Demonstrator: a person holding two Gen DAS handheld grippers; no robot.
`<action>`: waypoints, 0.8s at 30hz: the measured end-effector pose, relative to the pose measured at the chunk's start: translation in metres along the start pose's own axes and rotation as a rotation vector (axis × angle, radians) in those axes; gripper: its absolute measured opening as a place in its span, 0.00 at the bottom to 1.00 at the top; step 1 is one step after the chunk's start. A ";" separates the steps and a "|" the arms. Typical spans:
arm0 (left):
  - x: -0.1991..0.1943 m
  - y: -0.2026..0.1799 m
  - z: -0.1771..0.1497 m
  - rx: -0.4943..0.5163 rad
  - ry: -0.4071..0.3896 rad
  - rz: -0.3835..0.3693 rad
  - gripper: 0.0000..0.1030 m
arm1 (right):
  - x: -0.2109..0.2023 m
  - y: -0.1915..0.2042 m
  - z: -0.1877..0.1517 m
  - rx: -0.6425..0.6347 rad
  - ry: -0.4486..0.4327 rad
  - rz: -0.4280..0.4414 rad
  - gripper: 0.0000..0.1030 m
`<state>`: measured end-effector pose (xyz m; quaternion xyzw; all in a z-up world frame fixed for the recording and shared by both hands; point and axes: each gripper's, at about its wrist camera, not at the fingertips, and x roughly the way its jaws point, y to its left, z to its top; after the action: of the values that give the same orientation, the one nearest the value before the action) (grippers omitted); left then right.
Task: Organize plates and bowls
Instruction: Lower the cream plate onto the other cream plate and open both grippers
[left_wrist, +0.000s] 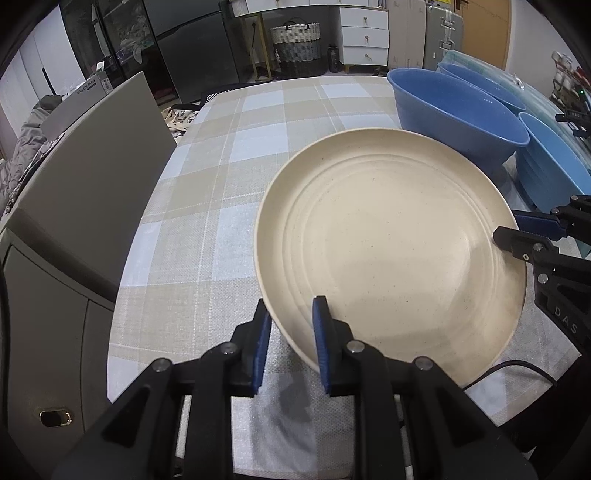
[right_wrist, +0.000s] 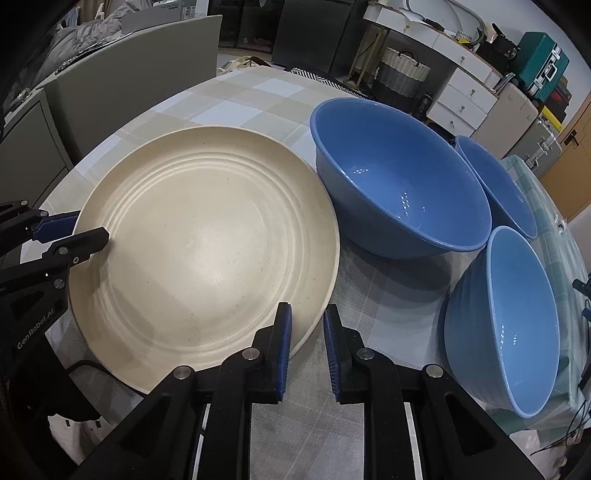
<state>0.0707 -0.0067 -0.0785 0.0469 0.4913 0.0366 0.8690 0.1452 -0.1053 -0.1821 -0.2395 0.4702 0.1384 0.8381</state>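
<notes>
Large cream speckled ridged plate (left_wrist: 388, 251) on checked-cloth table (left_wrist: 221, 184), beside three blue bowls (right_wrist: 399, 184). Left tongs (left_wrist: 291, 325) clamped on near rim, right tongs (right_wrist: 307, 328) clamped on opposite rim. Looks rigid, light, smooth, slippery; rim only hold.

Table (left_wrist: 229, 155): covered by a checked cloth in beige, pale blue and white. On it: 1 large cream plate (right_wrist: 207, 243), speckled, with ridged rings; 3 blue bowls, namely 1 large bowl (right_wrist: 399, 184) just beside the plate's far edge, 1 smaller bowl (right_wrist: 495, 184) behind it, 1 ribbed bowl (right_wrist: 506, 325) nearer the camera, tilted.
</notes>
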 end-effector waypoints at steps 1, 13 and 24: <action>0.000 0.000 0.000 0.004 -0.001 0.002 0.19 | 0.001 0.000 0.000 0.003 0.003 0.001 0.17; 0.000 -0.003 -0.001 0.019 0.000 0.011 0.21 | 0.002 0.004 0.000 0.002 0.006 -0.011 0.20; 0.003 0.005 0.000 -0.008 0.019 -0.034 0.38 | 0.003 -0.008 0.002 0.028 0.008 0.045 0.21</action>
<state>0.0722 -0.0014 -0.0808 0.0346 0.5003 0.0240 0.8648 0.1519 -0.1109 -0.1811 -0.2175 0.4809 0.1496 0.8361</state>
